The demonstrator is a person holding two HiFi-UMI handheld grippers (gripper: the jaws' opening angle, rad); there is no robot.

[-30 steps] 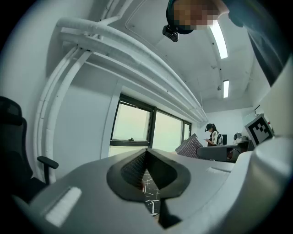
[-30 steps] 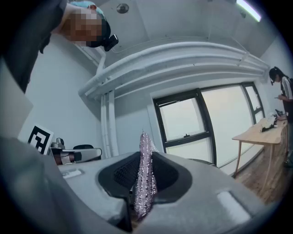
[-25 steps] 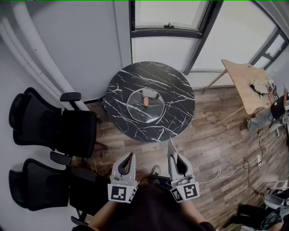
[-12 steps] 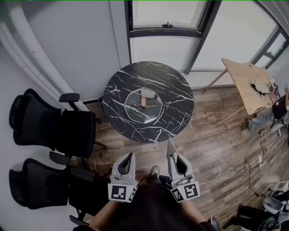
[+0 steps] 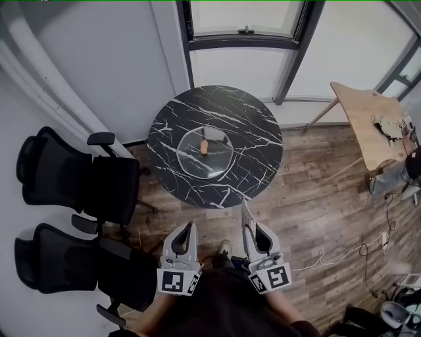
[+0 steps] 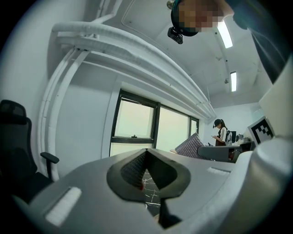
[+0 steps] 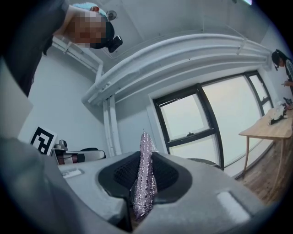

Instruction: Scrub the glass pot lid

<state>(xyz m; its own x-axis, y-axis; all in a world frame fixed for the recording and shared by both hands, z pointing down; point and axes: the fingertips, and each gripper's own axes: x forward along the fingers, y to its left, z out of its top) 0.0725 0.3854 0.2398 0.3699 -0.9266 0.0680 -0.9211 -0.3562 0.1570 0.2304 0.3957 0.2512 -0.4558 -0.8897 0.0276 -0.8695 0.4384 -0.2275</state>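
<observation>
- A round clear glass pot lid (image 5: 209,160) lies flat near the middle of a round black marble-patterned table (image 5: 253,128), with its tan knob (image 5: 204,146) on top.
- The left gripper (image 5: 189,229), grey with a square-marker cube, is held low in front of the person, over the wood-plank floor (image 5: 316,210) and well apart from the table.
- In the left gripper view its jaws are clenched together with nothing between them; a sliver of the marble top shows through the gap below the pads.
- The right gripper (image 5: 250,227) is held beside the left one, also short of the table and pointing toward it.
- Its jaws are clamped on a thin silvery glittering scrub pad (image 7: 143,178), which stands on edge between the pads and sticks out past the tips.
- Two black mesh office chairs (image 5: 99,187) stand to the left of the table, against the white wall.
- A light wooden side table (image 5: 371,125) with small items on it stands at the right.
- A dark-framed window (image 5: 243,16) is behind the marble table.
- A person in a cap (image 6: 222,132) stands far off in the left gripper view.
</observation>
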